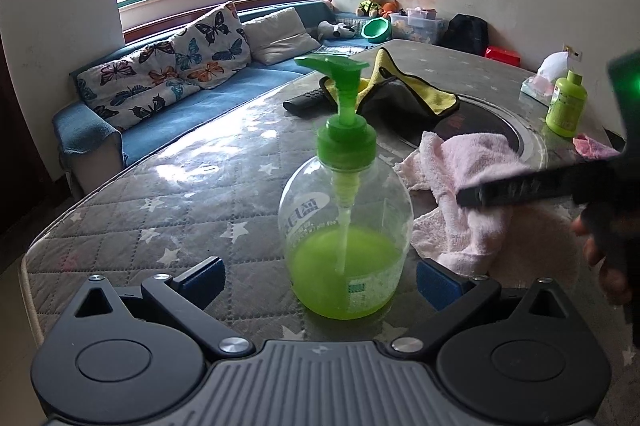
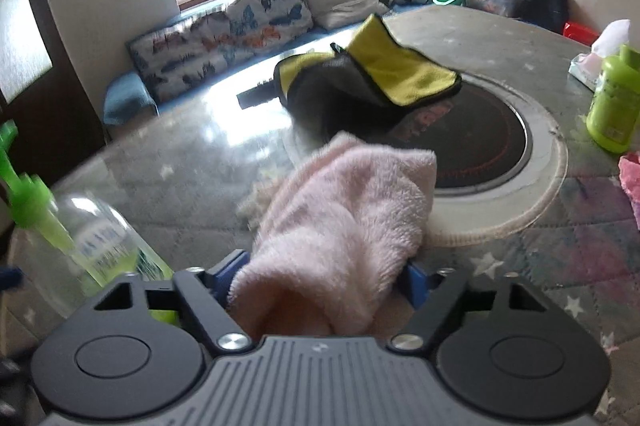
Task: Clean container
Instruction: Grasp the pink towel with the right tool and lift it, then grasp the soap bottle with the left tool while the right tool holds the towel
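On the left of the left wrist view a blue sofa (image 1: 192,106) with butterfly cushions (image 1: 168,66) runs under the window. In front of it lies the round desk (image 1: 160,210), covered in a grey quilted cloth with white stars under a clear glossy sheet.

The left claw (image 1: 318,280) stands spread wide, its blue pads on either side of the pump bottle (image 1: 346,226) and clear of it. This container stands upright on the desk between the pads, a clear round bottle with a green pump head, about a third full of green liquid.

Behind it lie a dark remote (image 1: 308,100) and a yellow and black cloth (image 1: 400,86), the cloth partly over the remote's end. Further right a dark round hob plate (image 1: 500,130) is set into the desk.

The pink towel (image 1: 460,194) lies just right of the bottle, bunched up. In the right wrist view the right claw (image 2: 320,282) has it between its blue pads; the jaws stand half closed with the thick fold filling the gap and both pads against it, so the claw pinches the towel. The pump bottle shows blurred at that view's left edge.

At the far right stand a small green bottle (image 1: 566,106) and a tissue pack (image 1: 540,84), with a darker pink cloth (image 1: 592,146) near the desk's edge.
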The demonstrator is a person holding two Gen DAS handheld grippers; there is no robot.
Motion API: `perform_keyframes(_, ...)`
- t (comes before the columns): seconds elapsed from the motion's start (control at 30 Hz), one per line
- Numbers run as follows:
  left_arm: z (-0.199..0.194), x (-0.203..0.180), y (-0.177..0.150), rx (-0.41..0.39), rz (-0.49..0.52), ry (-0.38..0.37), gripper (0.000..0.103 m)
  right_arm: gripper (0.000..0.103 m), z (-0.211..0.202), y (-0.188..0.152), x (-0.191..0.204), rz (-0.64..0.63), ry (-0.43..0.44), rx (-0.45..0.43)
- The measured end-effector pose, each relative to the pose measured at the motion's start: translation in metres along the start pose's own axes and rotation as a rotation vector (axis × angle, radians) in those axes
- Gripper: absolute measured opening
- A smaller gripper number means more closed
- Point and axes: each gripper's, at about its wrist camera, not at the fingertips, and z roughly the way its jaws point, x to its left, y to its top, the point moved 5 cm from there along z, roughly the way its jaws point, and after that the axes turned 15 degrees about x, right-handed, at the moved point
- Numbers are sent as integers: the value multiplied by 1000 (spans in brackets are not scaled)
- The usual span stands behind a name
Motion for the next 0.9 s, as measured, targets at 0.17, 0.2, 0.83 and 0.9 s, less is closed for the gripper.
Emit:
perform_keyframes(0.17, -2, 1, 4, -14, 6, -12, 103, 40, -1, -12, -3, 2, -14, -9)
perform_keyframes(0.2, -2, 1, 5, -17, 11, -14, 103, 38, -4, -14, -4, 11, -1, -14)
perform_keyframes(0.83, 17, 2, 11, 9, 91, -80, 91, 34, -69, 21, 46, 116, 680, -130)
perform_keyframes(0.9, 18, 0, 10, 11, 106, -79, 88, 34, -52, 18, 46, 131, 675, -108)
